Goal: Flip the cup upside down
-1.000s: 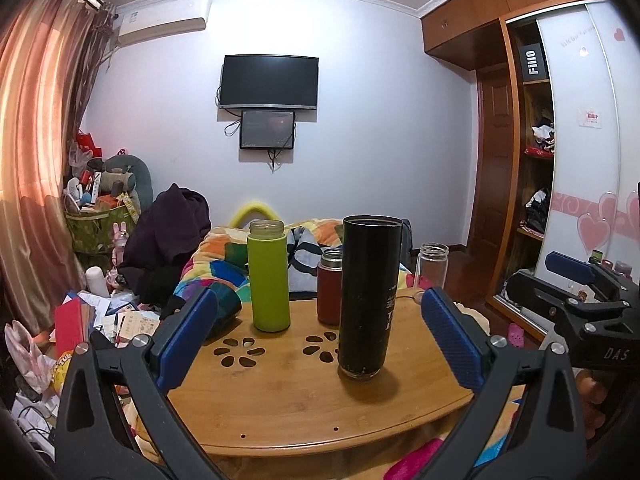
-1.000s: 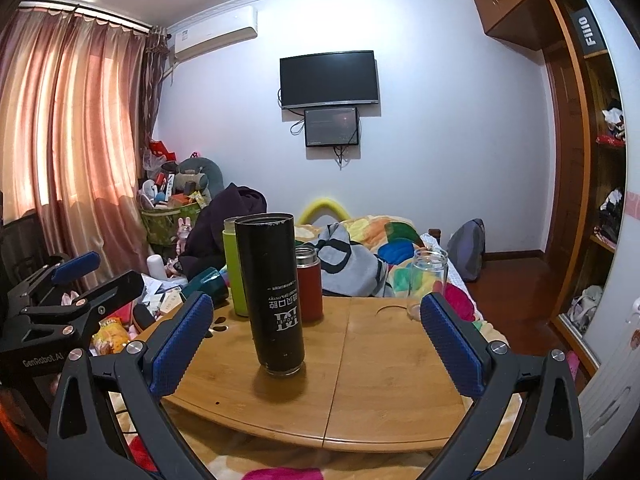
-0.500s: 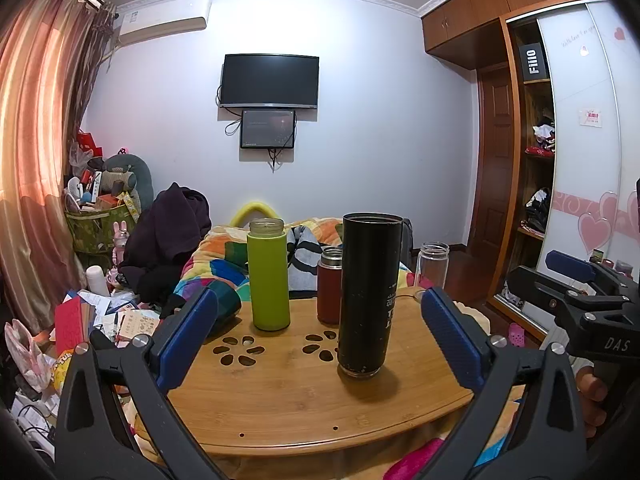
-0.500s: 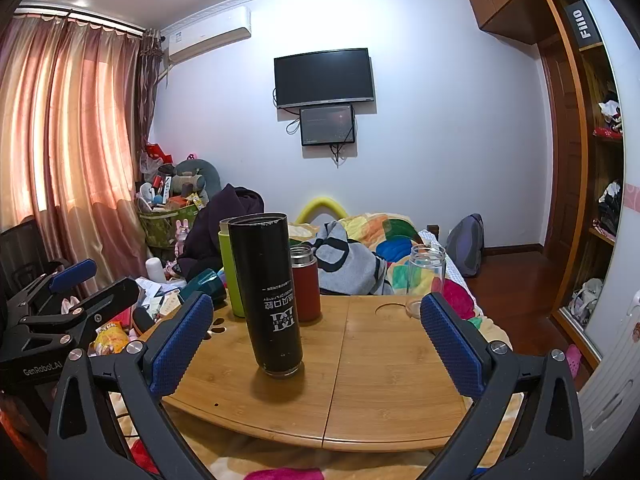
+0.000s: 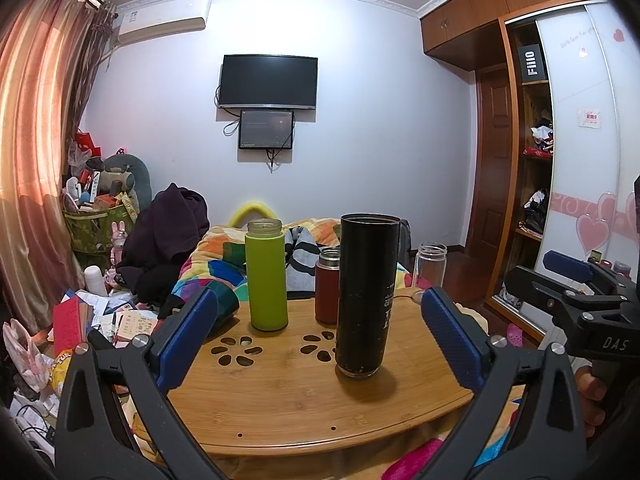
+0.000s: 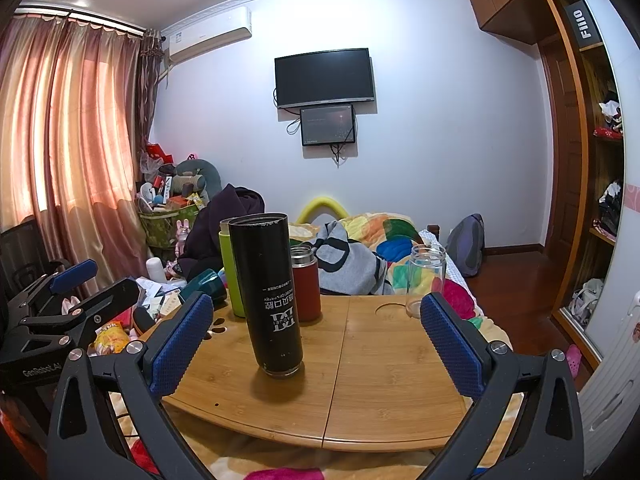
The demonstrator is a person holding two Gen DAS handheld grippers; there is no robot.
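A tall black cylindrical metal cup (image 5: 367, 295) stands on the round bamboo tabletop (image 5: 304, 396), its printed lettering upside down in the right wrist view. From the cup, a lime-green bottle (image 5: 266, 275) stands at ten o'clock, a short red flask (image 5: 327, 286) just behind at eleven, and a clear glass jar (image 5: 430, 265) at one. The left gripper (image 5: 320, 336) and right gripper (image 6: 316, 340) both hang wide apart, holding nothing, short of the cup.
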